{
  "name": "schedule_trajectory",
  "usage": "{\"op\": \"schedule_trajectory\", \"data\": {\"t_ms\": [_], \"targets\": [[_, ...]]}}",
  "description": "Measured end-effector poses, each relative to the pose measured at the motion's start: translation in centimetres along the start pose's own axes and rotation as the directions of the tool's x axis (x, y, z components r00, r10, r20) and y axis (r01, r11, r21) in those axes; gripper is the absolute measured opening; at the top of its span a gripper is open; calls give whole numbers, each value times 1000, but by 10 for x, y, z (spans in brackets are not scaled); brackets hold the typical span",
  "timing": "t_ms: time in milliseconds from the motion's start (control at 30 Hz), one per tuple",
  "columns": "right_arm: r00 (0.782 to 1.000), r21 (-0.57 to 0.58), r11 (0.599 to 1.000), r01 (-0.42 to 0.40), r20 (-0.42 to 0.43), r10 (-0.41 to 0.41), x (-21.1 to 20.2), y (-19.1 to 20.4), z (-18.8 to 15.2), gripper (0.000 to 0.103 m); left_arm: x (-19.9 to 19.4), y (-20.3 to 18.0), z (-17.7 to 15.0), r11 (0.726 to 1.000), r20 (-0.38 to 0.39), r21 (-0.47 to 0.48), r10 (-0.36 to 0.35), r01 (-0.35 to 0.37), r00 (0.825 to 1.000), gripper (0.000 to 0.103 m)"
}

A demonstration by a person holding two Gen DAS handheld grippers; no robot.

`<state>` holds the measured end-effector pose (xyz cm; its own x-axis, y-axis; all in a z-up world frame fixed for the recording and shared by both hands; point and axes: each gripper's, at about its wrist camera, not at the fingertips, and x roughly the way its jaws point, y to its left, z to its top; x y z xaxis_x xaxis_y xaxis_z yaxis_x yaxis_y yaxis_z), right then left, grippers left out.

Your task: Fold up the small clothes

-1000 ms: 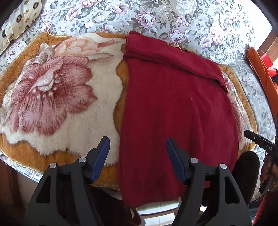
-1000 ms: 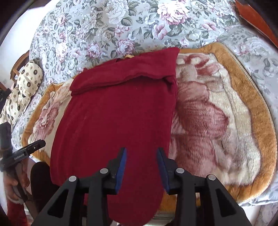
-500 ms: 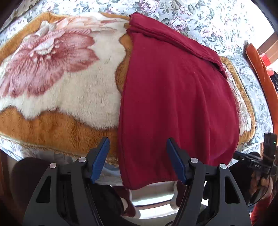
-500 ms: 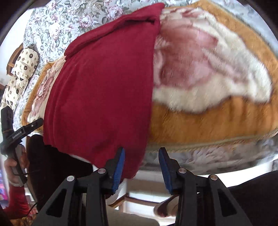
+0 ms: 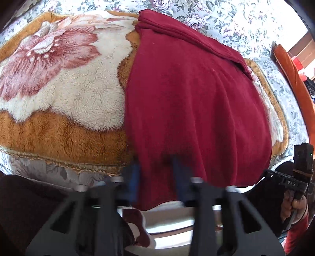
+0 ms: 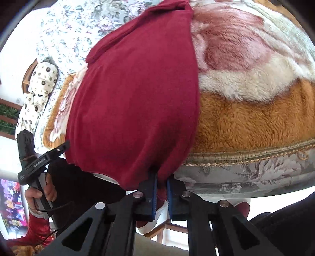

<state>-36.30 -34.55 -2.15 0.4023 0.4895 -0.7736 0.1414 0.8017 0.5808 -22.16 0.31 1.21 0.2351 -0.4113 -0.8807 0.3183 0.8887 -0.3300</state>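
a: where does the red garment [image 5: 193,110] lie?

b: it is spread flat on a plush flower-patterned blanket [image 5: 65,94] over a floral bedspread [image 5: 226,17], with its far end folded over into a band. its near hem hangs off the edge of the bed toward the person.

a: and the left gripper [image 5: 155,177]?

b: its image is blurred, the blue pads still showing a gap in that view. its jaws are closing, and the hanging hem by the garment's left corner sits between them.

a: the right gripper [image 6: 161,194]?

b: in the right wrist view its jaws are closing as well, and they have come nearly together. the pads pinch the garment's hem at the corner beside the blanket's orange border.

a: anything else in sight?

b: each wrist view catches the other hand on its handle at the side. a spotted pillow [image 6: 37,94] lies at the far left of the bed in the right wrist view.
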Motion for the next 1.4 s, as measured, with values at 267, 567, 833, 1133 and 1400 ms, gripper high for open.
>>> {"op": "schedule_trajectory", "data": {"t_ms": [267,567,833,1133,1400], "targets": [[953,-77,963,-259,143,267,-75,31,44,7,-50,-13,40,985,68,10,-170,170,983,6],[875,-68,962,-265,403,270,-100,27,202,6,-65,-29,186,977,208,3,-211,215,955,7],[900,136,977,-164,427,92,-21,-39,354,6,42,-19,320,994,187,-82,-61,78,980,6],[881,118,993,-20,471,-38,-46,-52,350,42,55,1,345,987,149,-115,-93,111,984,15],[919,-50,998,43,394,-20,-27,-9,338,42,13,-5,349,981,279,-131,-104,145,955,72]]}}
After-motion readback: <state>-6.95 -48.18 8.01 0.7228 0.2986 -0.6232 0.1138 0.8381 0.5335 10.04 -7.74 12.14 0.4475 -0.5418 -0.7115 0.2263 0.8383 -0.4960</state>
